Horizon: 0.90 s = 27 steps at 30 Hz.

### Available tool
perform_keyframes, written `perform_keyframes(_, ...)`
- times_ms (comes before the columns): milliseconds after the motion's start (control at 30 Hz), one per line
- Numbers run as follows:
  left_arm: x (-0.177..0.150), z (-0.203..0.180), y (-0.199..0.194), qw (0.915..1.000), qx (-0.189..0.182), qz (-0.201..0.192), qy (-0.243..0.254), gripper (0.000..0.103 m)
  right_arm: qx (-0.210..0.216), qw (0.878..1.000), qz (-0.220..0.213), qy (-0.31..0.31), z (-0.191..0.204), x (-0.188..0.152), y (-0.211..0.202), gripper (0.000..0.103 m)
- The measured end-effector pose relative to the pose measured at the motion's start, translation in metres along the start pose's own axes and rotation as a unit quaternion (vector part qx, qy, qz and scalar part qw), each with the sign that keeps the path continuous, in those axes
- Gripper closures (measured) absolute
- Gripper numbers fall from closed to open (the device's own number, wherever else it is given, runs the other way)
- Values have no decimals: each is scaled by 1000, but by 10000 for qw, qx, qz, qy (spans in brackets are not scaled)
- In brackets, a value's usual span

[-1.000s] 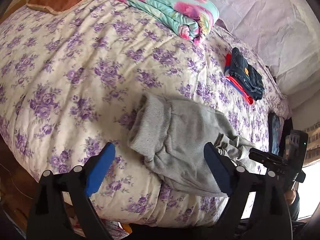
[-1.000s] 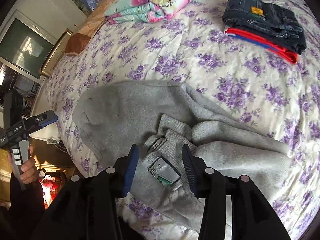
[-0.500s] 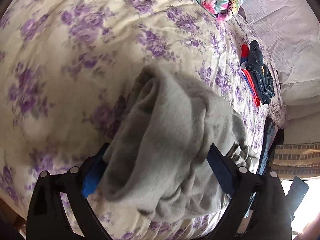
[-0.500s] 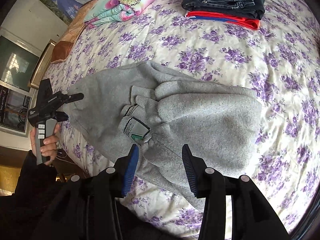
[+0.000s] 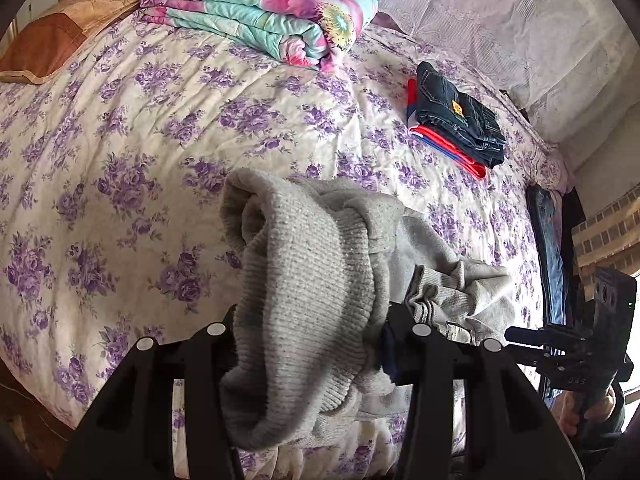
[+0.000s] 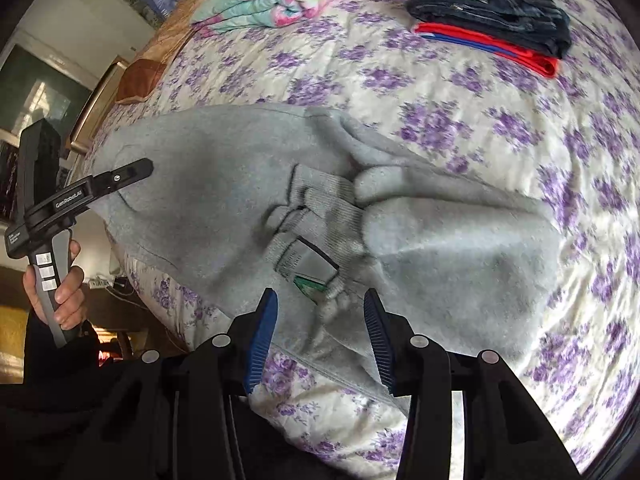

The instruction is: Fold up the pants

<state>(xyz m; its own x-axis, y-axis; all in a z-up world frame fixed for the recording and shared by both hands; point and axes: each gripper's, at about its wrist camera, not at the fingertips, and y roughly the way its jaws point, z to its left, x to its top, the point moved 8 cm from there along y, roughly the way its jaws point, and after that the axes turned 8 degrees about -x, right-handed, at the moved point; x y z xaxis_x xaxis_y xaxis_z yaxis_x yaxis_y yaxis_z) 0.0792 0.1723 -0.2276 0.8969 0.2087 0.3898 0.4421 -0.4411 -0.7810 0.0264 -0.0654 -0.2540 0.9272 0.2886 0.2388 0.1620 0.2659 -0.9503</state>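
Grey sweatpants [image 6: 224,184] lie spread on the floral bedspread [image 6: 500,128], waistband and label [image 6: 308,264] toward me. My left gripper [image 5: 308,328] is shut on a bunched ribbed end of the pants [image 5: 304,280] and holds it lifted off the bed. It also shows in the right wrist view [image 6: 132,170], at the pants' left edge. My right gripper [image 6: 320,320] is open just above the waistband, its blue pads [image 6: 262,328] on either side of the cloth and apart from it. It shows in the left wrist view [image 5: 528,336] at the right.
A folded stack of dark jeans over red cloth [image 5: 456,120] lies far right on the bed. A folded flowered quilt [image 5: 264,12] and a brown pillow [image 5: 52,44] lie at the head. The near bed edge drops off below the pants.
My left gripper closed on the pants' end and lifted it. My right gripper moved in closer over the waistband and stayed open.
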Motion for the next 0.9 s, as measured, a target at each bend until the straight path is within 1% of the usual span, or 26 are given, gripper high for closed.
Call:
perform_keyframes(133, 0, 2, 1, 10000, -30, 24, -66, 58, 156, 9977, -176, -635, 42, 30, 11, 58)
perform_keyframes(167, 0, 2, 0, 10000, -25, 30, -66, 58, 191, 9970, -194, -731, 51, 39, 17, 61)
perform_keyframes(200, 0, 2, 0, 10000, -19, 38, -66, 58, 197, 9962, -159, -833, 59, 46, 26, 68)
perform_keyframes(300, 0, -2, -2, 10000, -10, 47, -49, 58, -59, 9950, 163, -988, 70, 56, 63, 77)
perform_keyframes(400, 1, -8, -2, 10000, -16, 57, 19, 58, -207, 9935, 656, -902, 66, 49, 104, 85)
perform_keyframes(467, -1, -16, 5, 9997, -36, 191, 113, 58, -210, 9932, 777, -846, 61, 47, 123, 85)
perform_keyframes(500, -2, -19, 8, 9995, 80, 213, 203, 58, -157, 9937, 778, -792, 60, 48, 125, 86)
perform_keyframes(533, -1, -21, 10, 9993, 172, 205, 276, 58, -85, 9941, 815, -714, 59, 50, 123, 86)
perform_keyframes(600, 2, -27, 6, 9993, 123, 203, 287, 58, 179, 9948, 870, -491, 55, 55, 108, 85)
perform_keyframes(633, 4, -29, 3, 9993, 100, 189, 295, 58, 295, 9961, 743, -361, 50, 60, 94, 83)
perform_keyframes(667, 6, -32, 0, 9992, 94, 179, 335, 58, 360, 9977, 518, -239, 41, 66, 74, 82)
perform_keyframes(700, 8, -36, -3, 9991, 99, 175, 383, 58, 381, 9987, 299, -138, 30, 70, 54, 79)
perform_keyframes(733, 9, -40, -5, 9988, 107, 177, 440, 58, 372, 9993, 88, -8, 17, 72, 35, 75)
perform_keyframes(767, 10, -45, -6, 9985, 125, 186, 505, 58, 318, 9993, -117, 165, -1, 73, 15, 69)
perform_keyframes(800, 10, -49, -7, 9980, 170, 194, 569, 58, 241, 9987, -288, 344, -20, 71, -2, 67)
perform_keyframes(900, 11, -67, -8, 9964, 336, 217, 754, 58, 56, 9938, -567, 952, -77, 48, -41, 67)
